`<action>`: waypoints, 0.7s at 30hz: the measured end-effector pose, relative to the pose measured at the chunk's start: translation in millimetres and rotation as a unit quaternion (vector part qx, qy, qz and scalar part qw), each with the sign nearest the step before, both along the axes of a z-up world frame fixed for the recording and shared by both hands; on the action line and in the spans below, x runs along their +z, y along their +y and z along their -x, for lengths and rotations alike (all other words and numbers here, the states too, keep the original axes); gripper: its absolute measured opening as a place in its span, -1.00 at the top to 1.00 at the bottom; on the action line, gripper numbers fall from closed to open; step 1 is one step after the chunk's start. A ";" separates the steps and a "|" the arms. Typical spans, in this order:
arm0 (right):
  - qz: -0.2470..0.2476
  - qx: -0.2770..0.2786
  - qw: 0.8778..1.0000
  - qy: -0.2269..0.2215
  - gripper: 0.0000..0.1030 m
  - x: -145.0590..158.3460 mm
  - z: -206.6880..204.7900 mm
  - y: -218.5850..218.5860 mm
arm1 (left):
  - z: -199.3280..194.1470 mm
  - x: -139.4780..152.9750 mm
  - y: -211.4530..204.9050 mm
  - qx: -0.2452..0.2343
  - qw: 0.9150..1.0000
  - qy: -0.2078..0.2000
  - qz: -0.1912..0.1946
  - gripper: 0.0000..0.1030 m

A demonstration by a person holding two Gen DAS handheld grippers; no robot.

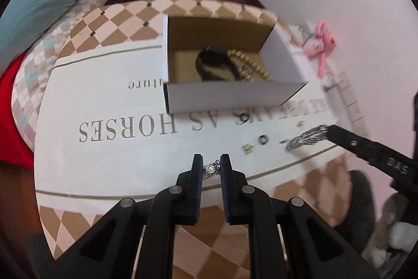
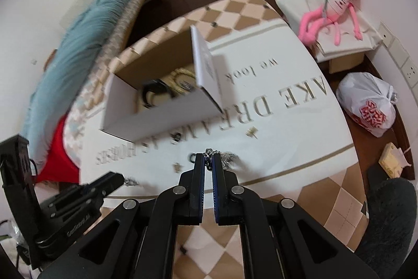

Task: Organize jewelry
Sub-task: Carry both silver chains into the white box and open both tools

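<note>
Silver chain (image 2: pixel 209 157) is pinched in the right hand-held gripper (image 2: pixel 208 161); the left hand-held gripper (image 1: pixel 211 169) squeezes a sparkly piece (image 1: pixel 211 169). Lift slowly over the box (image 1: pixel 230 96), then drop gently inside.

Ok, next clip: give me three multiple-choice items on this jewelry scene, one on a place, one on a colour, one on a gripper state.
1. Where does the black watch lie?
A. in the cardboard box
B. on the white cloth
C. on the floor

2. What colour is the plush toy?
A. green
B. pink
C. yellow

3. What is the right gripper doing?
A. hanging wide open
B. clamped on a pen
C. clamped on a silver chain

Answers: 1 A, the watch sits inside the box beside the beads. 2 B, the toy is pink all over. 3 C, chain links sit between its nearly closed fingers.
</note>
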State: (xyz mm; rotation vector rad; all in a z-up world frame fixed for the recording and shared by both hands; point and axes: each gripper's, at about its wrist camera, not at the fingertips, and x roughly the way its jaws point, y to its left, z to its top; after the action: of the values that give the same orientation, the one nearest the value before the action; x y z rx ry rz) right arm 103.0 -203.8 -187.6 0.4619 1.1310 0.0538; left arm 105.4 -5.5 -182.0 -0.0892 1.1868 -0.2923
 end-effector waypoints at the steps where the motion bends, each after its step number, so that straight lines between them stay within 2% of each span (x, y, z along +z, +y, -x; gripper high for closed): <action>1: -0.009 0.002 1.000 -0.006 0.89 7.1 -0.6 0.0 | 0.8 12.9 -1.2 0.003 1.000 -0.006 0.011 0.80; 6: -0.036 0.019 0.998 -0.040 0.89 47.6 -8.3 3.4 | -8.3 58.9 -3.4 0.003 0.998 -0.031 0.057 0.80; 10: -0.040 0.038 0.995 -0.080 0.89 86.3 -25.3 5.6 | -38.0 88.8 -6.4 0.006 0.995 -0.053 0.087 0.80; 15: -0.002 0.070 0.992 -0.104 0.89 109.7 -72.5 15.4 | -85.6 96.1 -9.8 0.004 0.995 -0.060 0.077 0.80; 21: 0.029 0.085 0.994 -0.061 0.89 87.0 -134.7 19.8 | -139.1 73.2 -12.5 -0.001 0.999 -0.026 0.035 0.79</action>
State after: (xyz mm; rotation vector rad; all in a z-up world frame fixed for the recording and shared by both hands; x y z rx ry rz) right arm 237.7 -184.0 -100.6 0.3061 1.0469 0.1960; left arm 244.6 -18.0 -108.8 -0.1404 1.1259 -0.3353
